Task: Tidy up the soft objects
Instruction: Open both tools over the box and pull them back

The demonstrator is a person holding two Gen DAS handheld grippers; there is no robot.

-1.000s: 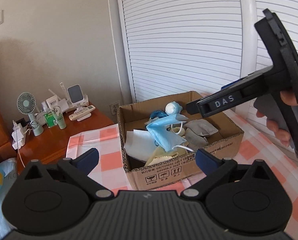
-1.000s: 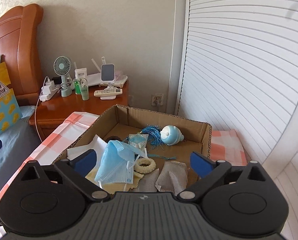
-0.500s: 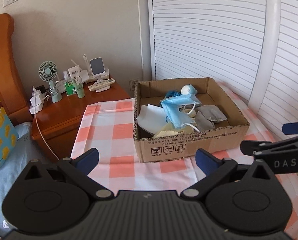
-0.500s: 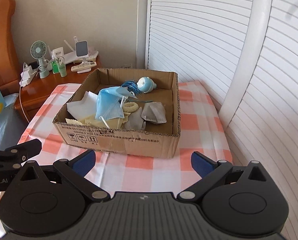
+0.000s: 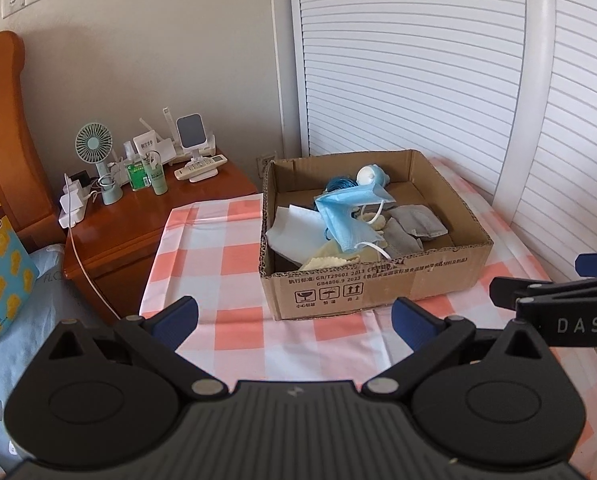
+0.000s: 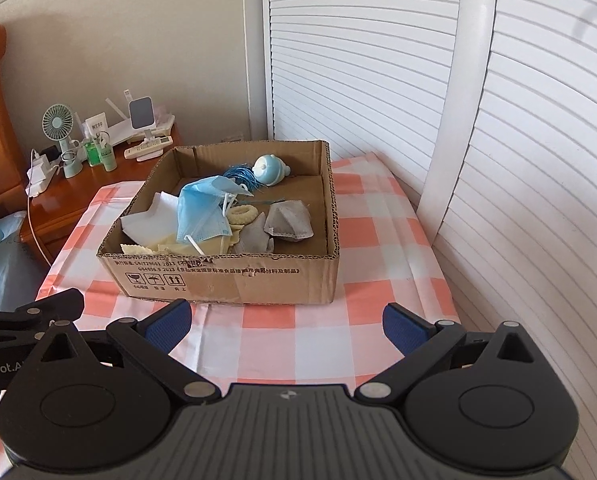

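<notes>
On a table under a pink-and-white checked cloth (image 6: pixel 362 240), an open cardboard box (image 6: pixel 226 276), standing just in front of white slatted doors (image 6: pixel 378 60). Inside the box, a loose heap of soft things: white sheets (image 6: pixel 148 222) at the left, a blue face mask (image 6: pixel 202 210) draped on top of the heap, grey masks (image 6: pixel 290 222) at the right, yellowish cloths (image 6: pixel 154 247) against the near wall, a pale ring (image 6: pixel 244 214) beside the blue mask, and at the far wall a round light-blue toy (image 6: pixel 269 168) next to a tangle of blue cord (image 6: pixel 240 176). Level with the near side of the box, well short of it, the left gripper (image 5: pixel 294 316) and the right gripper (image 6: pixel 284 322), side by side, both pointing at the box, jaws spread wide, nothing between the blue pads.
</notes>
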